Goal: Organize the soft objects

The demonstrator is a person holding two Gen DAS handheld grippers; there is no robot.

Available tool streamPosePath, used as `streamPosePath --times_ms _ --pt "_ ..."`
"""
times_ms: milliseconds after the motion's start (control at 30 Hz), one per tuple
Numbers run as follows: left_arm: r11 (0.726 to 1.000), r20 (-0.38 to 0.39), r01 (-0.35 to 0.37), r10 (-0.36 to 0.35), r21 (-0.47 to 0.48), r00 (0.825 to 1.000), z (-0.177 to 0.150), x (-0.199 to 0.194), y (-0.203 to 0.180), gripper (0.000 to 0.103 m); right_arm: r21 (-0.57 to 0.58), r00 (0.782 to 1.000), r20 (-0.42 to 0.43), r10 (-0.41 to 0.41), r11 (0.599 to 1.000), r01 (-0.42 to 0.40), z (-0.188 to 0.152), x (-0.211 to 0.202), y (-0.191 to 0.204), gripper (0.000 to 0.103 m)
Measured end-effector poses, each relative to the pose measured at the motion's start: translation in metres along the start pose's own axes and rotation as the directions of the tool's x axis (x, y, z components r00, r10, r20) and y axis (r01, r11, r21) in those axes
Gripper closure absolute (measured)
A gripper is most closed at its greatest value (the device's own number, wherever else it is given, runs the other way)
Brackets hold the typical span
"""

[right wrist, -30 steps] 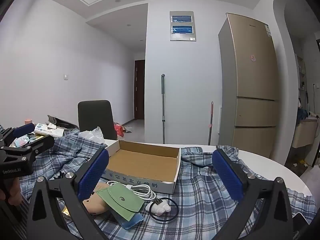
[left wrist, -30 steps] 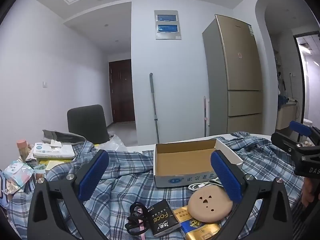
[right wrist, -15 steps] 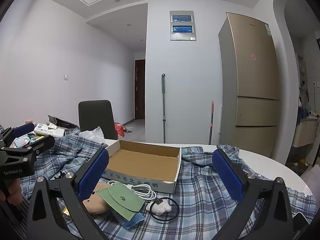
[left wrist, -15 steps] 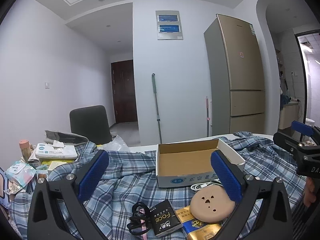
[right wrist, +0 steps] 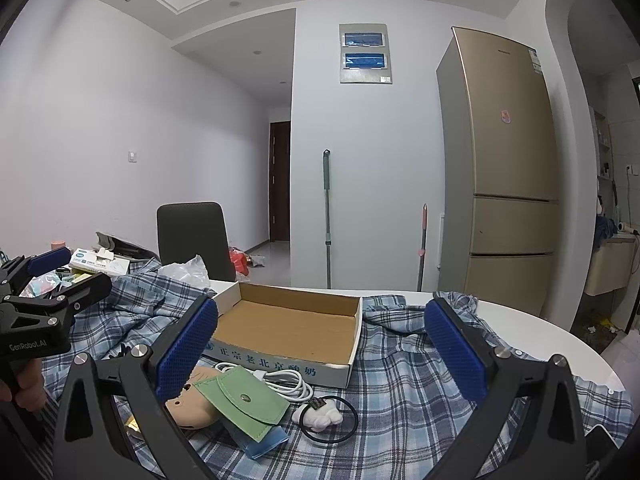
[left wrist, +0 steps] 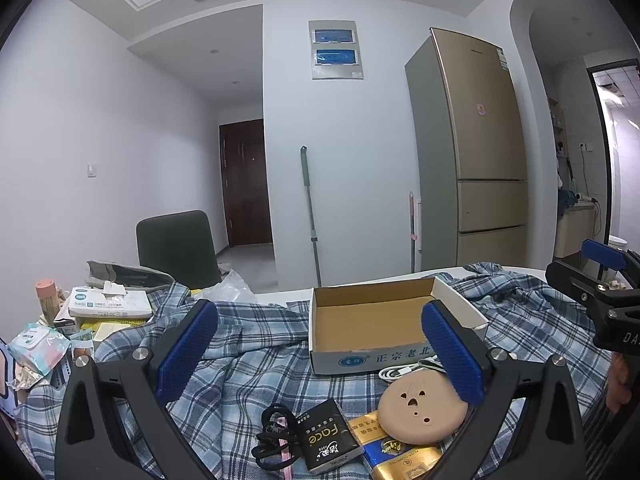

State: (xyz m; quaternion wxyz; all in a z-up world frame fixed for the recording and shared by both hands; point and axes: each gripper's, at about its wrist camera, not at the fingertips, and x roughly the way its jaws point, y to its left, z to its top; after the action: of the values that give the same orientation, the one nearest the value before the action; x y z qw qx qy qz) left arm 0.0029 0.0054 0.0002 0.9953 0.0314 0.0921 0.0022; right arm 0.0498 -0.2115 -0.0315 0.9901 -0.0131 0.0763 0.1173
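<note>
An empty cardboard box (left wrist: 376,320) (right wrist: 288,328) sits on a blue plaid cloth (left wrist: 248,364) (right wrist: 400,392). In front of it lie a tan round squishy face (left wrist: 420,408) (right wrist: 192,404), a green felt pouch (right wrist: 240,400), a white cable (right wrist: 288,382), a black hair tie with a white charm (right wrist: 324,416), black hair ties (left wrist: 276,440), a black packet (left wrist: 328,440) and a gold box (left wrist: 400,456). My left gripper (left wrist: 320,352) is open and empty above these items. My right gripper (right wrist: 320,352) is open and empty, to the right of them.
Tissue packs, a wet-wipe pack and small clutter (left wrist: 80,320) crowd the table's left end. A dark chair (left wrist: 176,248) stands behind the table. The white table edge (right wrist: 560,352) curves at the right. A fridge (right wrist: 504,176) and mops stand by the far wall.
Both views shifted only slightly; the left gripper drifted a little, so the scene sits slightly lower and to the right. Both stay open and nothing on the table moved.
</note>
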Motion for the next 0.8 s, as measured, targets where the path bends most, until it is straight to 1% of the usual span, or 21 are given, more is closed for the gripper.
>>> streamPosePath --times_ms 800 --pt "1.0 -0.001 0.0 0.0 0.0 1.0 -0.0007 0.0 -0.0003 0.0 -0.005 1.0 0.005 0.004 1.0 -0.004 0.0001 -0.0014 0.0018 0.0"
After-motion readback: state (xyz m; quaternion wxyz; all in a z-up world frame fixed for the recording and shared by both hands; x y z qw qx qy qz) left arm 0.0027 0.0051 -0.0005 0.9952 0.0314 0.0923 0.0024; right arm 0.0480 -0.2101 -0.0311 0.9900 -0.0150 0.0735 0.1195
